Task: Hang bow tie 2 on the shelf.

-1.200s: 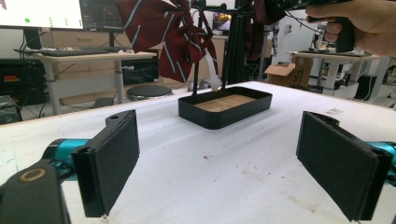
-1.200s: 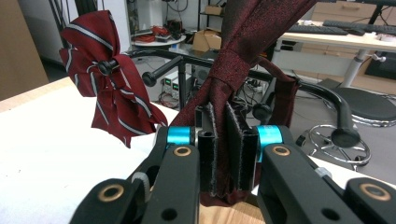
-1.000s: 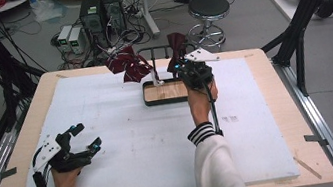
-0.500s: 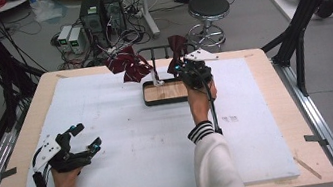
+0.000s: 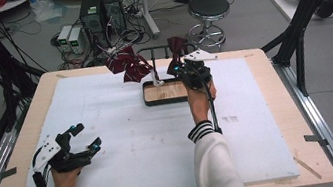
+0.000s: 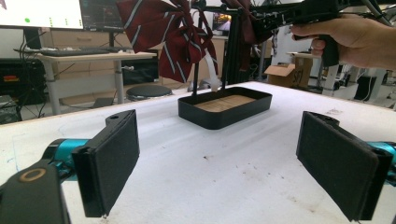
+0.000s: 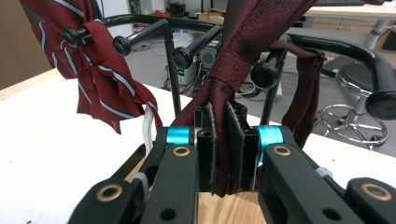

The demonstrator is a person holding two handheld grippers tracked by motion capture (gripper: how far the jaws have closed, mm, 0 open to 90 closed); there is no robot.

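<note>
Right gripper (image 7: 219, 140) around dark tie (image 7: 252, 42) (clamped)

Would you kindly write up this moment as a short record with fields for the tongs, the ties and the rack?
right tongs: shut on the dark red tie, which hangs from the rack
left tongs: open, nothing between the pads, low over the white table cover
striped tie: dark red with pale stripes, draped on a peg to the left
rack: black, with knobbed pegs, standing in the tray
tray: black rim, wooden floor, at the far side of the table
</note>
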